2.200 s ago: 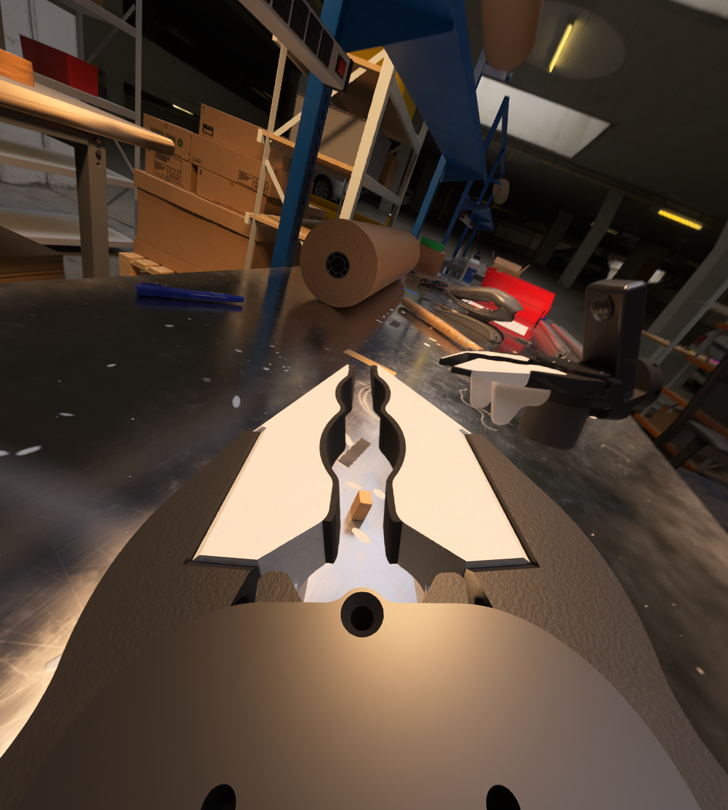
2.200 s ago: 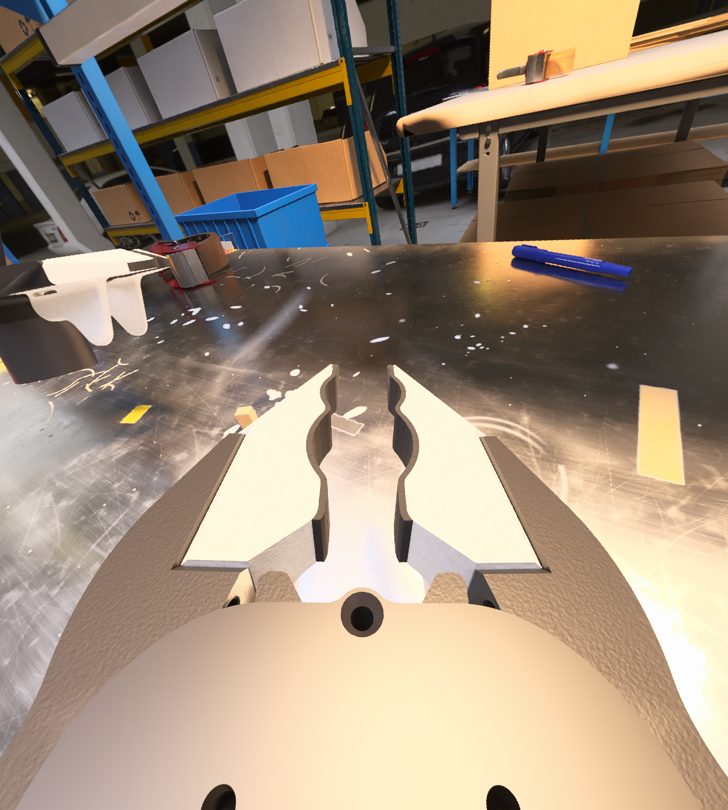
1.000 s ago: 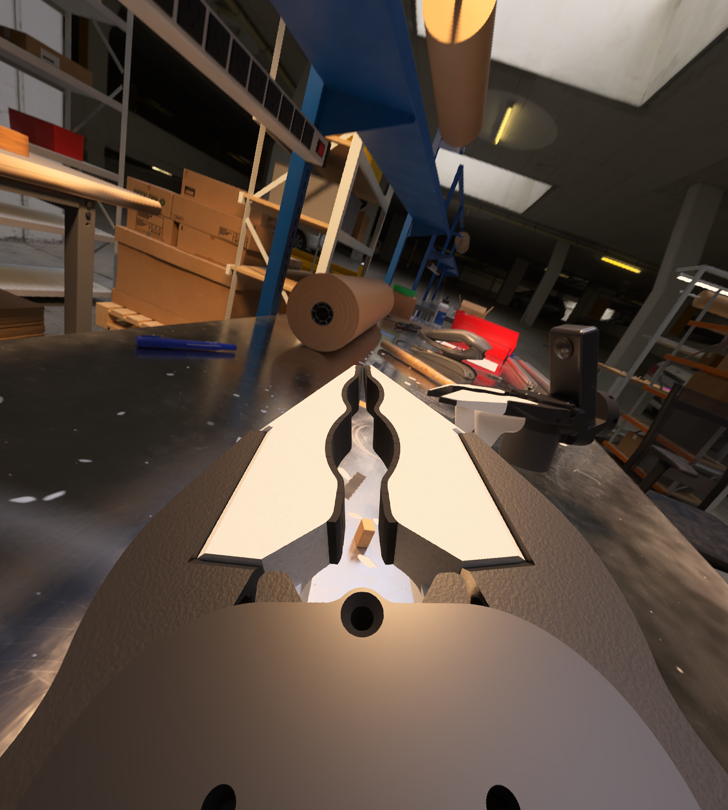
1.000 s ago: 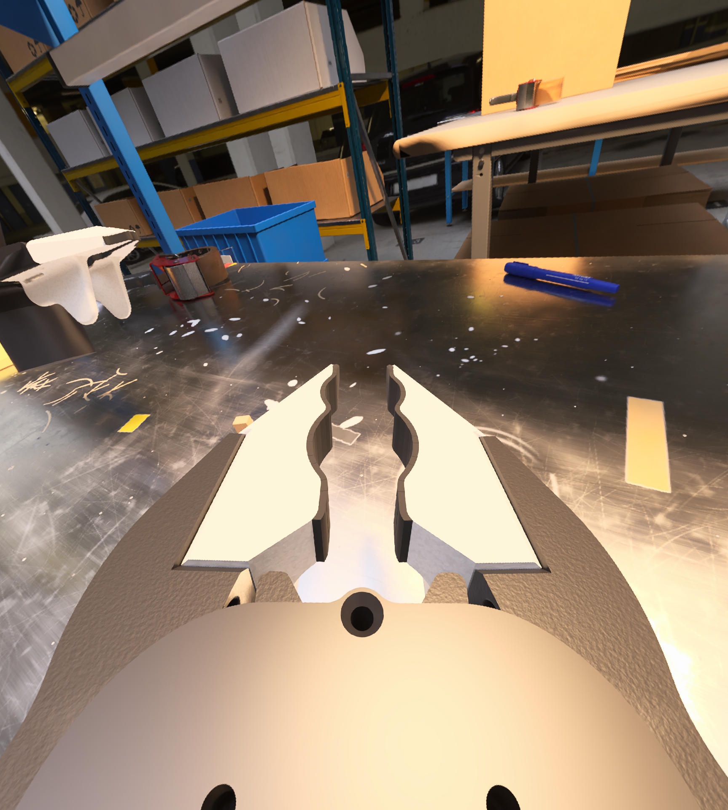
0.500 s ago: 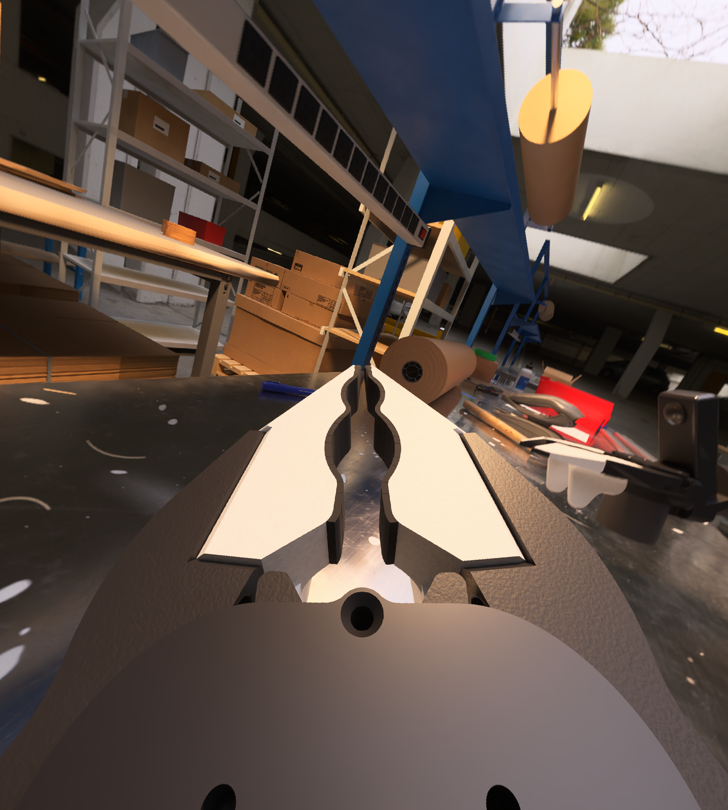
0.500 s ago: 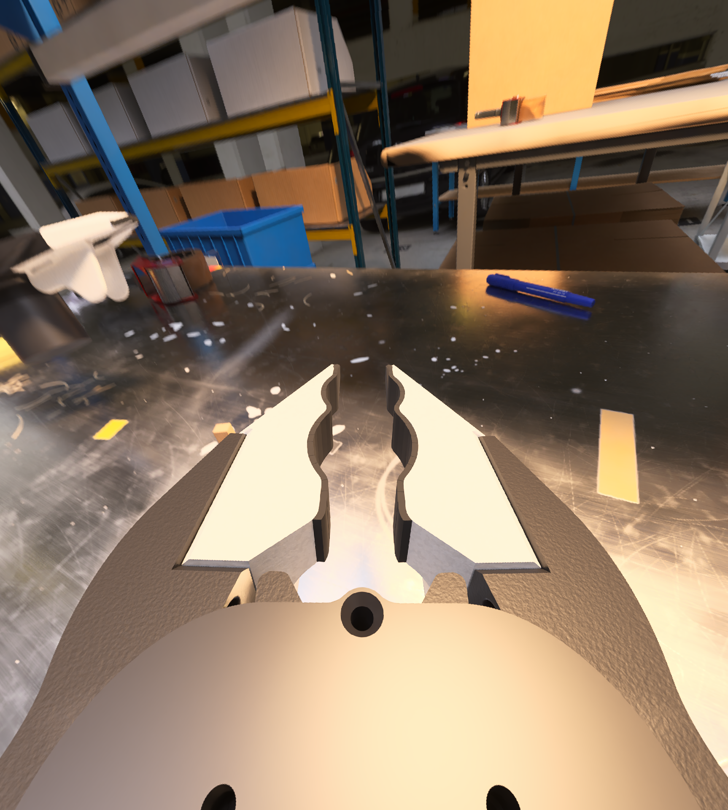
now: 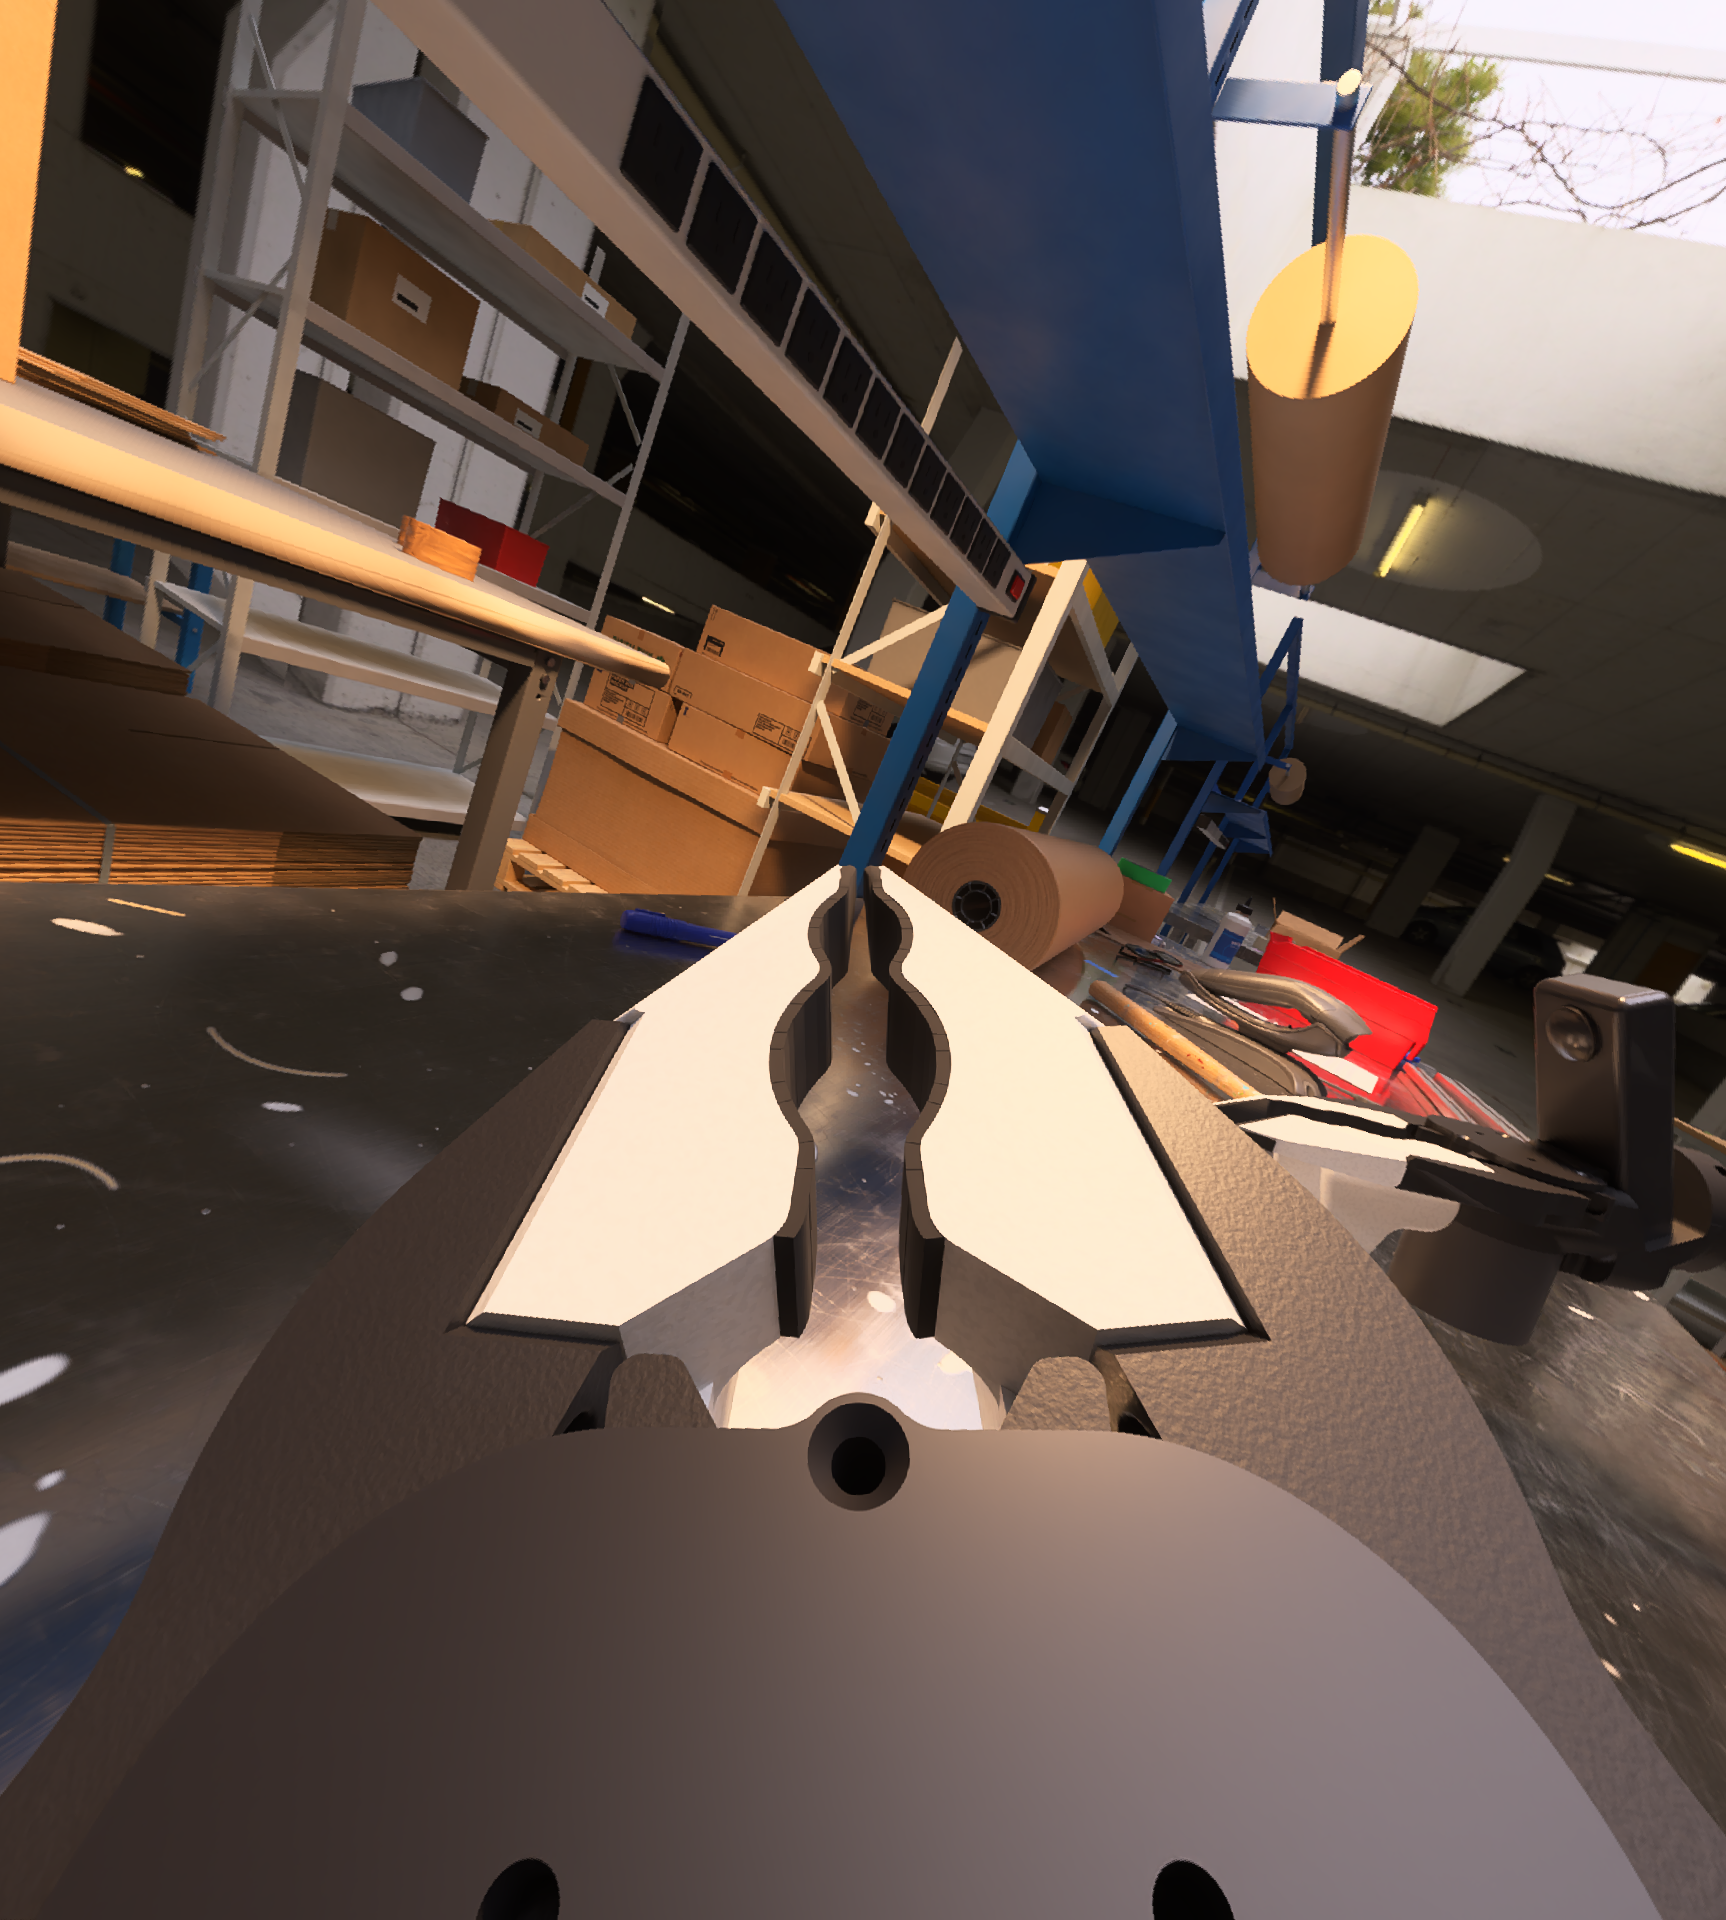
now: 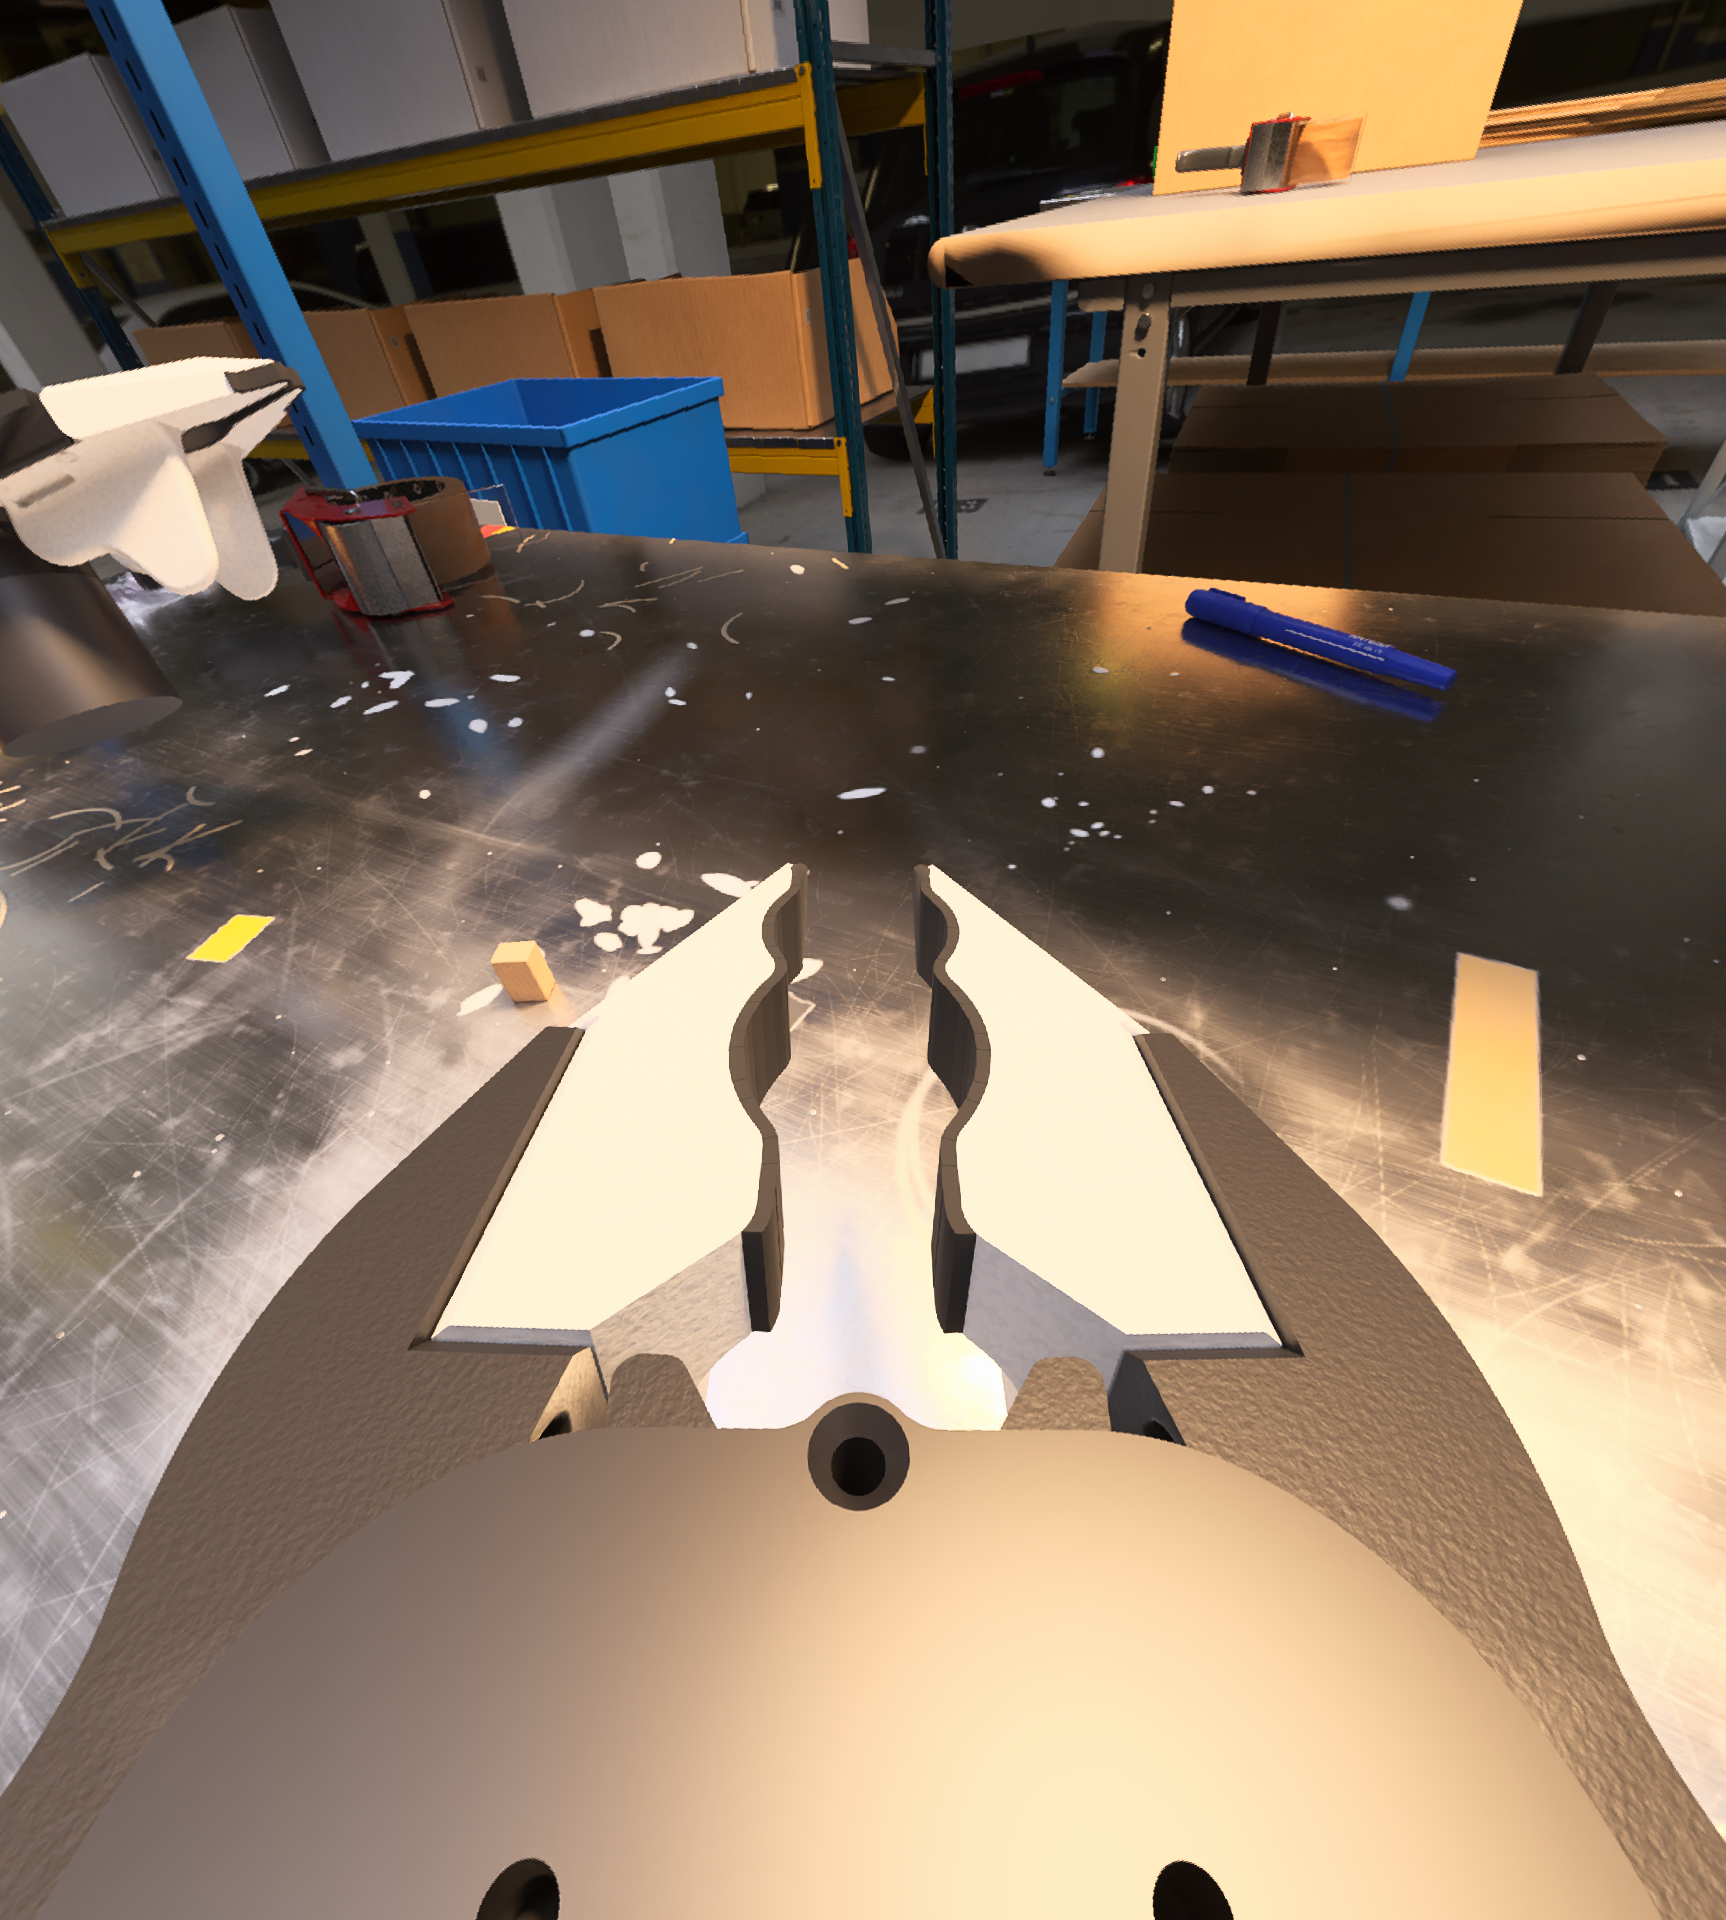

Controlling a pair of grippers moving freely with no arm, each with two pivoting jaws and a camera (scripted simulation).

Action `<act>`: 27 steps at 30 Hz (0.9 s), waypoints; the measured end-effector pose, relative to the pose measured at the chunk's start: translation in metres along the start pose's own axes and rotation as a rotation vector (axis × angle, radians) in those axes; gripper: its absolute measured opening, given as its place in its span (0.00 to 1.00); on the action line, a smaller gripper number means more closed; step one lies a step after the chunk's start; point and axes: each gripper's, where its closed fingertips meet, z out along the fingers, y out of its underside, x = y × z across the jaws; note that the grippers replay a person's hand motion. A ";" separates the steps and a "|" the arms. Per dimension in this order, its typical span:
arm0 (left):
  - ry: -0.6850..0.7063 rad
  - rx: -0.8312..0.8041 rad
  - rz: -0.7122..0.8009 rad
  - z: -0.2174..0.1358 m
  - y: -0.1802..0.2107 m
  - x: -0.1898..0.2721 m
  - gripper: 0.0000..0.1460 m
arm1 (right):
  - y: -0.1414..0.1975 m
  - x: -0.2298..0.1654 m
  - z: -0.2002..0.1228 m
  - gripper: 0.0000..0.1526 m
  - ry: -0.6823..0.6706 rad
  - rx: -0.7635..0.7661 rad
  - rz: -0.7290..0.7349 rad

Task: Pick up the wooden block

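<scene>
Warehouse-looking room, shelving and cardboard boxes all around, and everything is happening on a scuffed, paint-flecked metal worktop (image 8: 1202, 790).

Left tongs (image 7: 860, 883) are pinched nearly together at the tips with nothing between them, and they're hanging up off the surface, pointing toward the far shelves. Right tongs (image 8: 859, 883) are sitting apart, empty too, angled down at the worktop.

The wooden block (image 8: 523, 970) is lying flat on the worktop just beside the right tongs' left finger, outside the gap, untouched by anything. From the left wrist view I can't see it at all.

So I'm reading this as the grab not landed yet; we're in the approach step. Next move probably calls for one set of tongs to line its gap over the block, drop down and close.

Count around them: one block, one blue marker (image 8: 1318, 637), two yellow tape strips (image 8: 1491, 1075), one tape dispenser (image 8: 383, 551), one blue bin (image 8: 568, 452), one brown paper roll (image 7: 1020, 894).
</scene>
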 end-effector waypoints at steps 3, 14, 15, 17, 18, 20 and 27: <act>-0.003 -0.013 0.009 0.001 0.003 0.000 0.01 | 0.001 -0.001 0.001 0.13 0.000 -0.006 -0.005; -0.011 -0.028 0.004 0.003 0.008 -0.003 0.01 | 0.002 0.001 0.001 0.13 0.000 -0.011 0.006; -0.011 -0.028 -0.002 0.003 0.008 -0.003 0.01 | 0.002 0.001 0.001 0.13 0.000 -0.012 0.006; -0.011 -0.027 -0.016 0.003 0.008 -0.004 0.01 | 0.002 0.000 0.001 0.13 0.000 -0.013 0.006; -0.012 -0.025 -0.020 0.003 0.007 -0.005 0.01 | 0.002 0.000 0.001 0.13 0.000 -0.013 0.006; -0.013 -0.024 -0.024 0.003 0.007 -0.005 0.01 | 0.002 0.000 0.001 0.13 0.000 -0.013 0.005; -0.015 -0.030 -0.021 0.004 0.009 -0.005 0.01 | 0.003 0.001 0.001 0.13 0.002 -0.021 0.008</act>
